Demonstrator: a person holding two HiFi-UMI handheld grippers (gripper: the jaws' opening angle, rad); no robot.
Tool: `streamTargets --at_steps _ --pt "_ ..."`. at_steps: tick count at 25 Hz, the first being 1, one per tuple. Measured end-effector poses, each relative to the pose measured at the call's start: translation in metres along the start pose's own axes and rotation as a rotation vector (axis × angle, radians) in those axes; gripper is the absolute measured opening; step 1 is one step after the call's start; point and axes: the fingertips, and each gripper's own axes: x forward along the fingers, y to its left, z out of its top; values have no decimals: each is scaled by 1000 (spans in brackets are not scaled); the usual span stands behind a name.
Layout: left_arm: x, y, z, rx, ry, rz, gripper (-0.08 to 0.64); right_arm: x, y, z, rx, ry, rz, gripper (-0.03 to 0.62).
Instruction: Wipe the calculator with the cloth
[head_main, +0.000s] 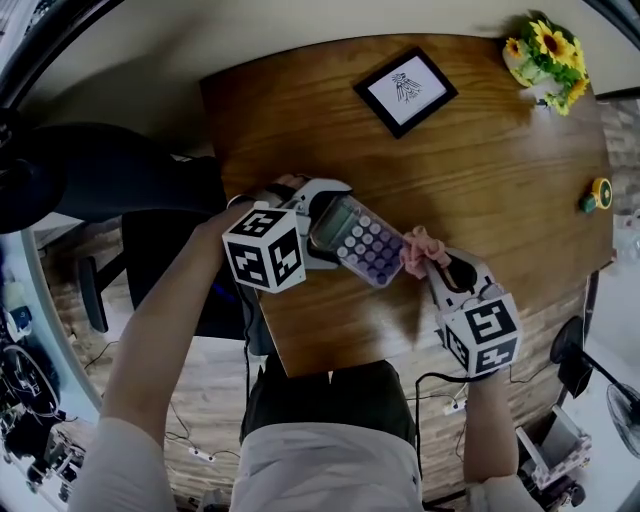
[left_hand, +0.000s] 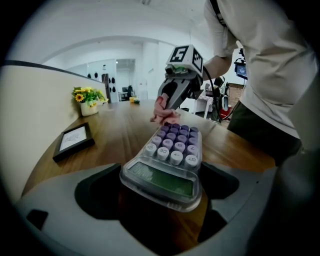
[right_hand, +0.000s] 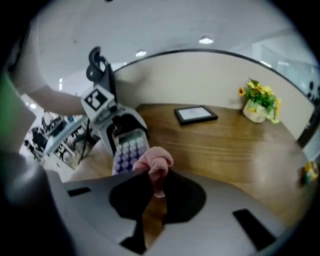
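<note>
A clear-cased calculator (head_main: 357, 241) with purple and white keys is held above the wooden table's near edge. My left gripper (head_main: 318, 232) is shut on its display end; in the left gripper view the calculator (left_hand: 167, 162) reaches away from the jaws. My right gripper (head_main: 432, 268) is shut on a bunched pink cloth (head_main: 420, 249). The cloth (right_hand: 154, 162) touches the calculator's (right_hand: 127, 151) far key end, and in the left gripper view the cloth (left_hand: 164, 116) shows just beyond the keys.
A black picture frame (head_main: 405, 90) lies on the wooden table (head_main: 480, 170) further back. A pot of sunflowers (head_main: 546, 60) stands at the far right corner, and a small yellow object (head_main: 598, 193) sits near the right edge. A dark chair (head_main: 110, 185) is on the left.
</note>
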Motion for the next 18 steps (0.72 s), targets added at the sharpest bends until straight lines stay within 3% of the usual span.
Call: streamTargets --at_steps 2,4,8,12,18 --pt "0 0 1 -3 -1 1 488 0 17 29 63 -113 54 43" --pt "0 0 1 -3 -3 4 488 13 35 55 42 -164 90 44" --pt "0 0 1 -3 -7 9 488 58 72 80 -56 -127 158 44" --pt "0 1 1 0 -11 12 488 83 79 77 -148 -49 94 43" --pt "-1 0 1 4 -14 18 488 66 74 54 -165 -19 32 41"
